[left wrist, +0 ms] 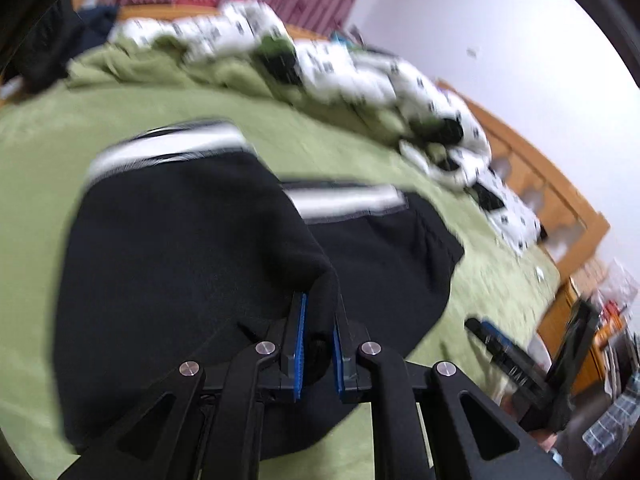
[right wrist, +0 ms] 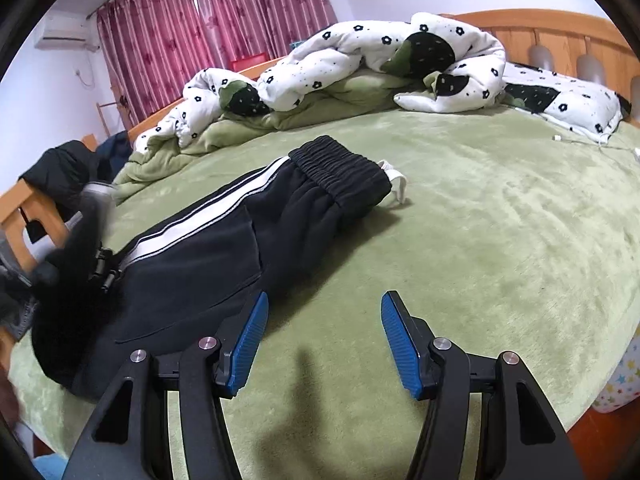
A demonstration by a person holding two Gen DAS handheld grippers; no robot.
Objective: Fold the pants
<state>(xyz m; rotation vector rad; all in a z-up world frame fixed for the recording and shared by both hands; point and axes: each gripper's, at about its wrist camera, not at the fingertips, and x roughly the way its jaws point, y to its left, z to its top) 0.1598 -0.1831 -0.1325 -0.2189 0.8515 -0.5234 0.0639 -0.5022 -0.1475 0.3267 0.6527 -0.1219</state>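
You are partway through the fold: the black pants [right wrist: 224, 248] already lie doubled lengthwise on the green bed [right wrist: 500, 232], one leg stacked on the other with the white side stripe along the 10 o'clock edge and the elastic waistband [right wrist: 340, 172] at the far end, toward 12 o'clock in the right wrist view. Your left claw [left wrist: 319, 320] is pressed together, pinching a bunch of the black fabric at the leg end, and the cloth hangs draped over its fingers, lifted off the bed; the blur makes the exact edge hard to read. Your right claw [right wrist: 322, 338] stands spread over bare bedding at 6 o'clock, just beside the pants and holding nothing. By my judgement, the crosswise fold is under way: the cuff end has yet to be laid onto the waistband and smoothed flat.
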